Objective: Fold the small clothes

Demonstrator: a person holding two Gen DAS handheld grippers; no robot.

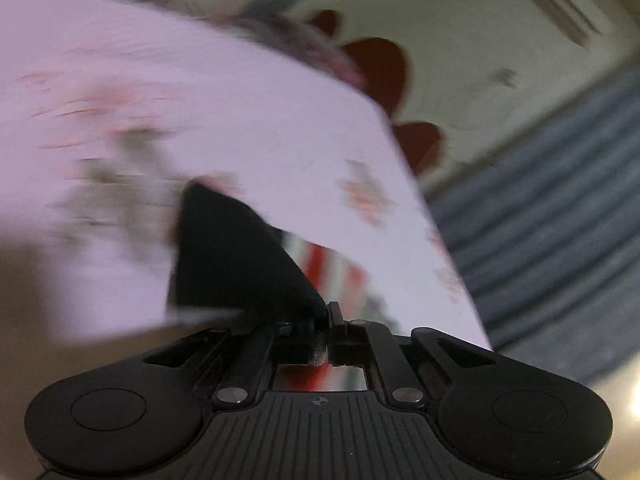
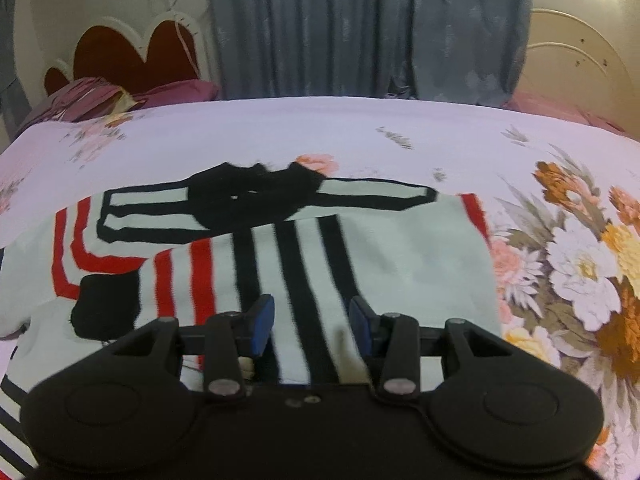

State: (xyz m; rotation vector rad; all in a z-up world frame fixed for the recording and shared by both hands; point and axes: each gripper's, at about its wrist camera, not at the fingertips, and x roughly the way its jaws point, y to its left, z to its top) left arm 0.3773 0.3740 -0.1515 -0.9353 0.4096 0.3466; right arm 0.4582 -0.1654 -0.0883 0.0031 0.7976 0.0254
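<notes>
Striped knit garment, white w/ black and red bands, lying flat on floral bedsheet, sleeves laid across far edge. Left tongs clamped shut on black fabric piece, prob. a cuff or hem, view blurred. Right tongs part open over near hem, gripping nothing. Best carried slow and low, edges matched, near hem pinned before letting go.

- Left wrist view looks along its gripper, tilted and blurred, close over the pale floral bedsheet.
- Right wrist view faces the grey pleated curtain across the same sheet; both show the red scalloped headboard.
</notes>
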